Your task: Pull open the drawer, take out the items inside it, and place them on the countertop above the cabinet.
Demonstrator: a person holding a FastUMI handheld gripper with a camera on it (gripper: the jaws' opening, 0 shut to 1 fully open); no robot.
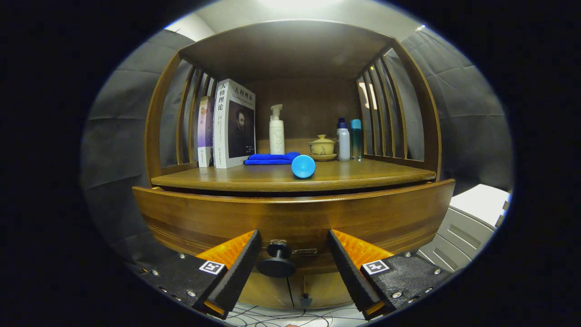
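Note:
A wooden cabinet's drawer front (290, 215) fills the space just ahead of me, with a dark round knob (277, 261) at its lower middle. My gripper (294, 252) is open, and the knob sits between the two fingers, nearer the left one, touching neither. Whether the drawer is slightly pulled out I cannot tell; its inside is hidden. Above it lies the wooden countertop (363, 175), on which a blue ball-like item (303, 166) rests near the front edge and a folded blue cloth (271, 159) lies behind it.
On the countertop stand two books (231, 125) at the left, a white pump bottle (277, 131), a lidded ceramic cup (322, 147) and two small bottles (348, 140). Slatted sides and a roof enclose the shelf. A grey-white box (472, 222) stands at the right. Cables (281, 315) lie on the floor.

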